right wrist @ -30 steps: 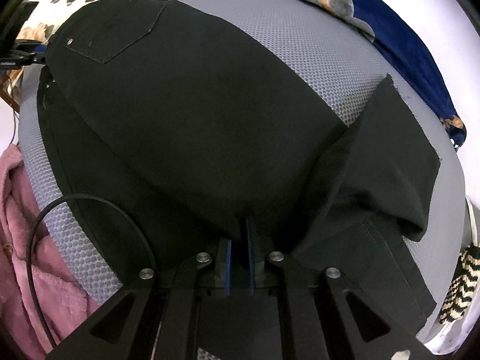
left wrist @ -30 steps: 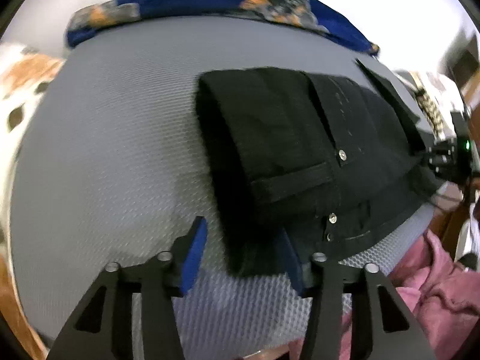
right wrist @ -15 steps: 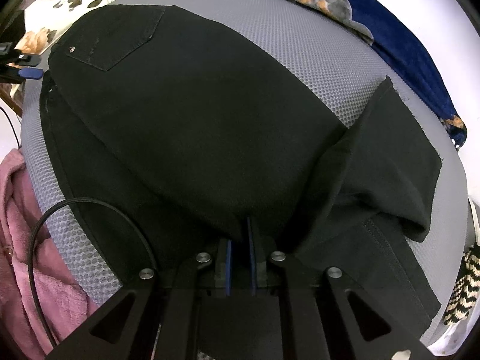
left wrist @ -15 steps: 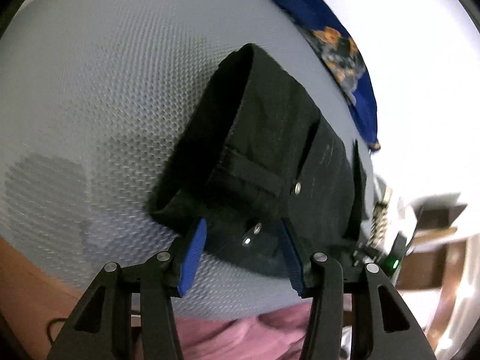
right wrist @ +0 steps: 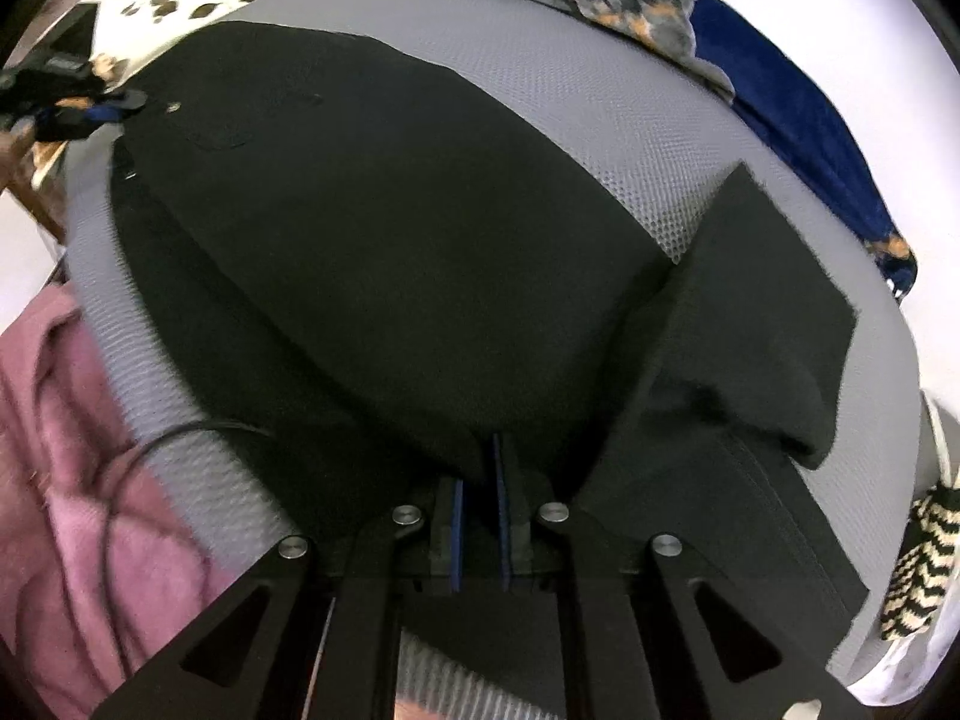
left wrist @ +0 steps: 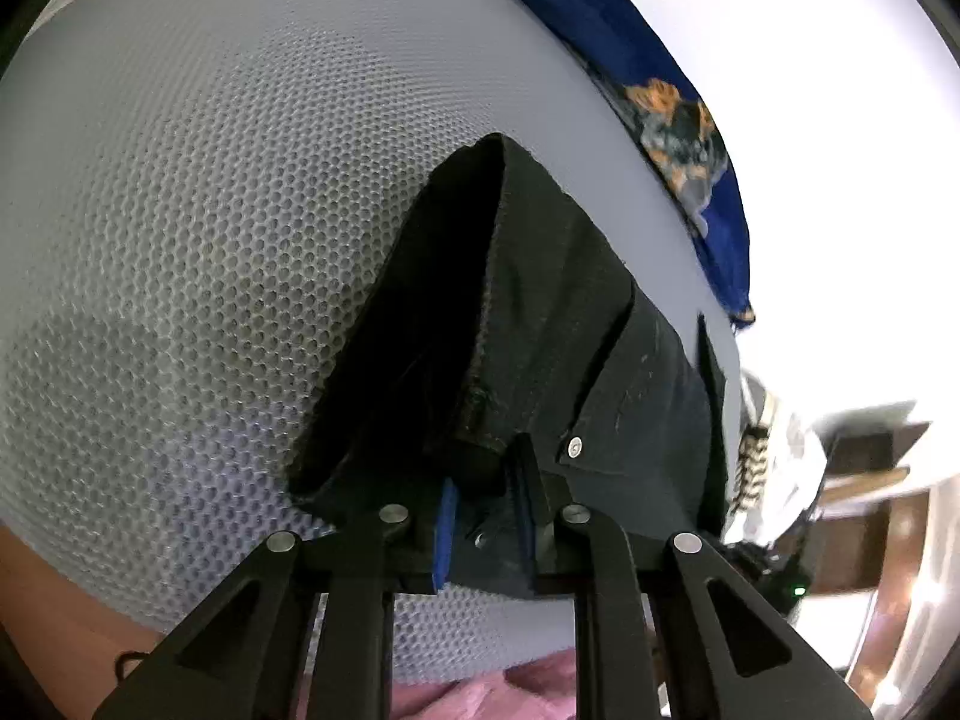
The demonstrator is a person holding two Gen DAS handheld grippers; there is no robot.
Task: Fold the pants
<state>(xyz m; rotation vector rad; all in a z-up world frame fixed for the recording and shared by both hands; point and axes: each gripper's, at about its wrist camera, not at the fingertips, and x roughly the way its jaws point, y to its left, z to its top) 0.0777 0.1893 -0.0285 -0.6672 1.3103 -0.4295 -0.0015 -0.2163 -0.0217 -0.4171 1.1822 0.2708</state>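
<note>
Black cotton pants [right wrist: 384, 252] spread across the grey honeycomb-mesh mat [left wrist: 180, 210], waistband end at nine o'clock in the right wrist view, loose leg cuff flopped out toward three o'clock. Partly folded already, by the look of the doubled layers.

Left gripper [left wrist: 483, 516] down at six o'clock of its own view, blue-padded fingers drawn narrow around the waistband corner, cloth bunched between them just below the silver rivet [left wrist: 575, 447]. Looks like a firm pinch, fabric tenting up toward twelve o'clock.

Right gripper [right wrist: 477, 510] also at six o'clock of its view, pads nearly together with a fold of black cloth between them. Pinched on the mid-length edge of the pants, judging by the fabric running straight into the gap.

Both ends gripped, then: the lift-and-carry stage of a fold, most likely. Next move calls for raising both pinches together and at an even height, sweeping the held edge over toward the far side, and laying it flat without dragging the lower layer.

Worth watching: the stray cuff at three o'clock, liable to stay crumpled unless straightened. Also the pink fleecy cloth [right wrist: 72, 480] and black cable [right wrist: 120, 480] at eight o'clock, near the mat edge and easy to snag. Blue floral fabric [right wrist: 780, 78] well clear at one o'clock.
</note>
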